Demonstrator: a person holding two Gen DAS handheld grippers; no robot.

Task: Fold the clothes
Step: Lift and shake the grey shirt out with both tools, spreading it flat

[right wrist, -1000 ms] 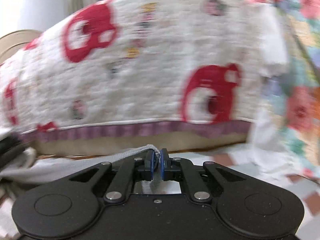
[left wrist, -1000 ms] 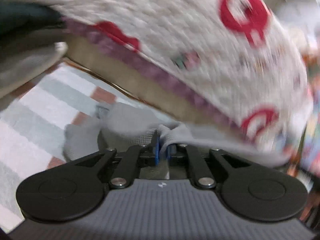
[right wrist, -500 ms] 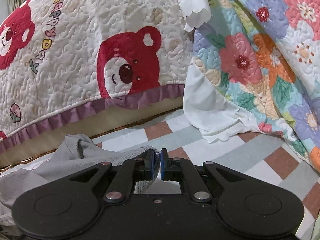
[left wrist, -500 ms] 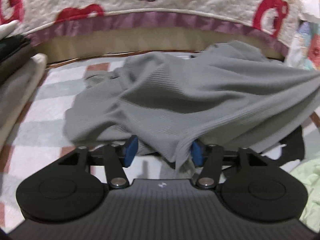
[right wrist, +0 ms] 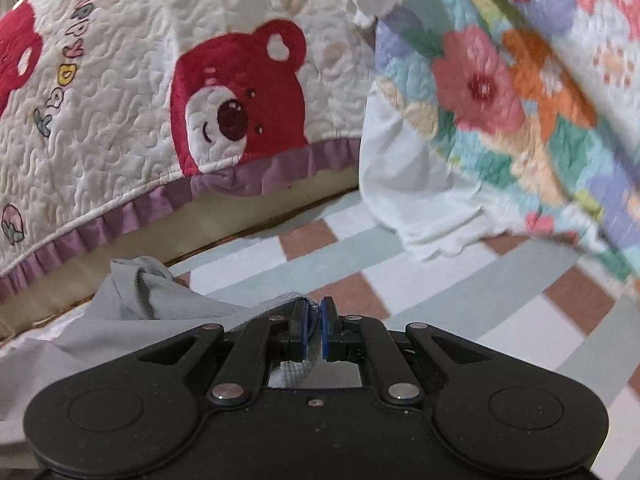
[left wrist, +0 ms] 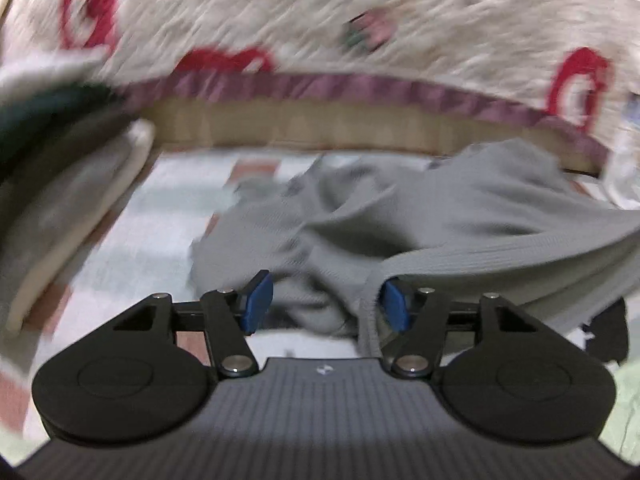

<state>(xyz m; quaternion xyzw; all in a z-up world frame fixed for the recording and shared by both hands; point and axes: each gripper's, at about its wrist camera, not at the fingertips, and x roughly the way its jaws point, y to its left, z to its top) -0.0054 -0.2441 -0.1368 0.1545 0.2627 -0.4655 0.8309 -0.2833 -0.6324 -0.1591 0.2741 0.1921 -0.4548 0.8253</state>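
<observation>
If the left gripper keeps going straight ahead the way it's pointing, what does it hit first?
Most likely the grey garment, bunched right ahead of the open left gripper. One ribbed edge already hangs beside the right pad. Blur makes depth uncertain.

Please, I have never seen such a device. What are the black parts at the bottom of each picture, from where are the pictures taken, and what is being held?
Each black part is a hand-held two-finger gripper; a camera on it looks forward along its fingers. One picture is from the left hand, one from the right. A grey ribbed garment lies on a checked mat, before a bear-print quilt and a floral quilt. The right gripper is shut on the garment's edge. The left gripper is open, the cloth loose between its blue pads.
</observation>
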